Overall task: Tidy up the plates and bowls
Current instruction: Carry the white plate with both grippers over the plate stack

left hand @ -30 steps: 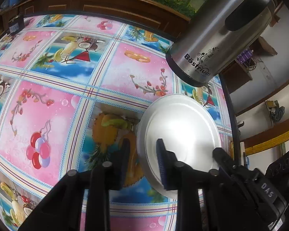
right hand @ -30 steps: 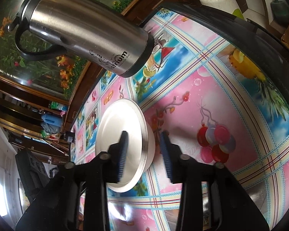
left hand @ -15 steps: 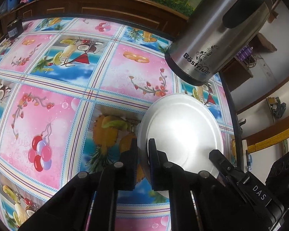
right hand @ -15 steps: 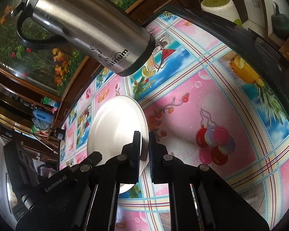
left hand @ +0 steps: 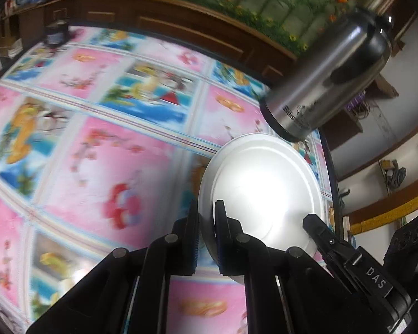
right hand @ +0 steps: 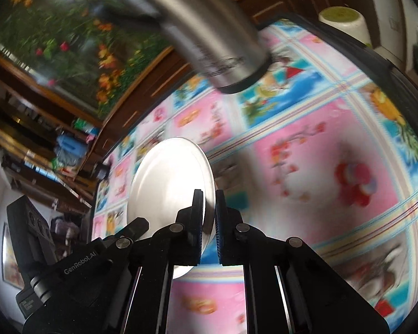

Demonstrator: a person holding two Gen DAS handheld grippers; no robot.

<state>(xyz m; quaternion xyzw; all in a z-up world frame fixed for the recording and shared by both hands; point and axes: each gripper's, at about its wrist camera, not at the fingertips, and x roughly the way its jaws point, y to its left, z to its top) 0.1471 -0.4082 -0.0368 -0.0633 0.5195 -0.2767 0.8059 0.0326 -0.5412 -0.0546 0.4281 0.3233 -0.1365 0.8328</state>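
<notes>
Both grippers clamp the same white plate (left hand: 262,192) by opposite edges, and it hangs tilted above the patterned tablecloth (left hand: 103,144). In the left wrist view the left gripper (left hand: 206,222) has its jaws pinched nearly together on the plate's rim at about 8 o'clock of the disc, so the plate spreads up and away toward 1 o'clock from the fingertips. The right gripper (left hand: 310,222) enters that view at 4 o'clock of the plate, its tip on the rim there. In the right wrist view the right gripper (right hand: 208,211) is likewise squeezed almost shut on the plate (right hand: 167,183), gripping the rim at about 4 o'clock of the disc, with the plate reaching out toward 10 o'clock. The left gripper (right hand: 138,226) comes in at 7 o'clock of the plate, low in that view. A steel kettle (left hand: 326,83) stands on the cloth beyond the plate at 1 o'clock in the left view. A pale upturned cup (right hand: 345,22) sits at the table's far edge.
</notes>
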